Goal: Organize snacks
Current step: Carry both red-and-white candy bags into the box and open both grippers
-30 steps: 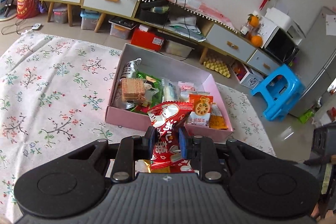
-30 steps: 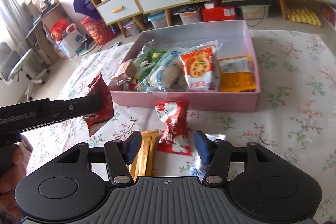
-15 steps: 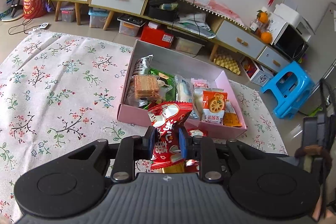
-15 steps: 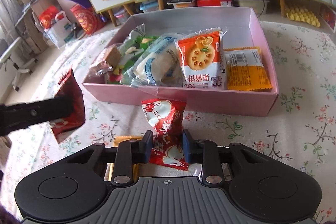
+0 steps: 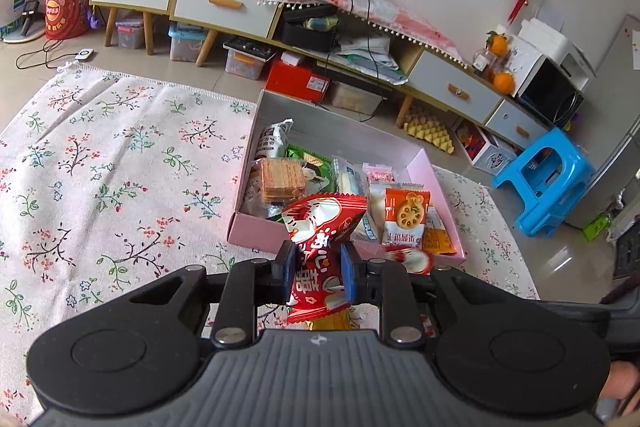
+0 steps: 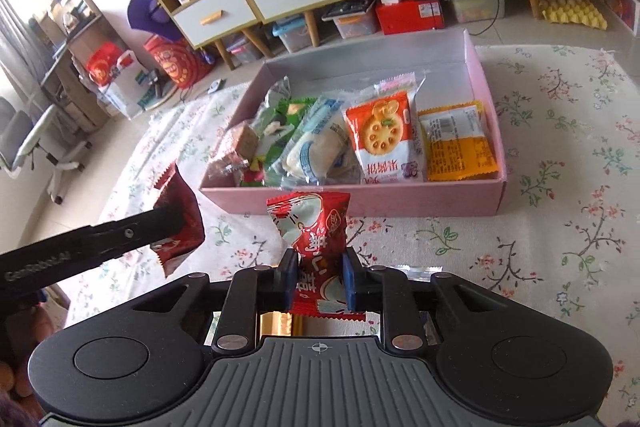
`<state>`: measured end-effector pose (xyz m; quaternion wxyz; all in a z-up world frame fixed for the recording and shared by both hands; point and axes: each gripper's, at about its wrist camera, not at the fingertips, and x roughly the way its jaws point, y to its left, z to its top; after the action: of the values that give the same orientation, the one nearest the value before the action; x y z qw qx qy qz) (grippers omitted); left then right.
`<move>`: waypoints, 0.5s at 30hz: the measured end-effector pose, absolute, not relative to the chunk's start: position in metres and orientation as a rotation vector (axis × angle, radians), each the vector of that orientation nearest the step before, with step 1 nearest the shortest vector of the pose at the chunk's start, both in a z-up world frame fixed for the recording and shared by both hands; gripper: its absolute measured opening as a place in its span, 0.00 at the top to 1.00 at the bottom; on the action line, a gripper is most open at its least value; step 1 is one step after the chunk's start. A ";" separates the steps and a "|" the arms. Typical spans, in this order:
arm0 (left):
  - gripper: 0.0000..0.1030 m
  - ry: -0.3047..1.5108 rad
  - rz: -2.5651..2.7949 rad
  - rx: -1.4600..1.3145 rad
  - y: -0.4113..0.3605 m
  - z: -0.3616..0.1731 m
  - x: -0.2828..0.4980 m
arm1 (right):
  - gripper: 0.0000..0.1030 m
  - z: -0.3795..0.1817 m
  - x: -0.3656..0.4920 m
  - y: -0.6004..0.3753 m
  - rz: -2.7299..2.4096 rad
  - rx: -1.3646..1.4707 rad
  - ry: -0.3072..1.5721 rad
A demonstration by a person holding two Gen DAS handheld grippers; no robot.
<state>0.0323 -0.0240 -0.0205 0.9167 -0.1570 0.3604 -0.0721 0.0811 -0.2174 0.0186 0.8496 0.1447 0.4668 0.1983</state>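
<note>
My left hand-held gripper [image 5: 316, 275] clamped on red-and-white foil snack packet [image 5: 320, 227], held in air just short of pink rectangular cardboard box [image 5: 256, 231]. My right hand-held gripper [image 6: 318, 285] pinching second red foil snack packet [image 6: 312, 227], lifted over floral white cloth [image 6: 520, 259]. Box holds wafer pack, green pack, white pack, orange biscuit pack [image 6: 384, 143], yellow pack [image 6: 460, 143]. Gold wrapper [image 6: 276, 323] under right gripper.

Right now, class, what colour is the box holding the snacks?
Pink outside, with a pale grey inside; the box shows best in the right wrist view.
</note>
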 end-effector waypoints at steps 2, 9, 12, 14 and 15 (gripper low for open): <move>0.79 0.735 -0.151 -0.326 -0.024 -0.019 0.033 | 0.79 0.024 0.083 -0.225 0.408 0.330 0.970; 0.79 0.696 -0.166 -0.297 -0.029 -0.010 0.042 | 0.79 0.040 0.100 -0.258 0.336 0.392 0.908; 0.79 0.670 -0.183 -0.267 -0.036 -0.006 0.053 | 0.79 0.043 0.113 -0.265 0.311 0.395 0.891; 0.79 0.657 -0.194 -0.236 -0.042 -0.004 0.063 | 0.79 0.044 0.122 -0.267 0.300 0.381 0.886; 0.79 0.653 -0.201 -0.227 -0.046 -0.003 0.069 | 0.79 0.045 0.128 -0.268 0.292 0.374 0.885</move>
<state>0.0688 -0.0461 -0.0032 0.9359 -0.1109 0.3195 -0.0983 0.1279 -0.2682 0.0447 0.8767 0.1790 0.4241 0.1398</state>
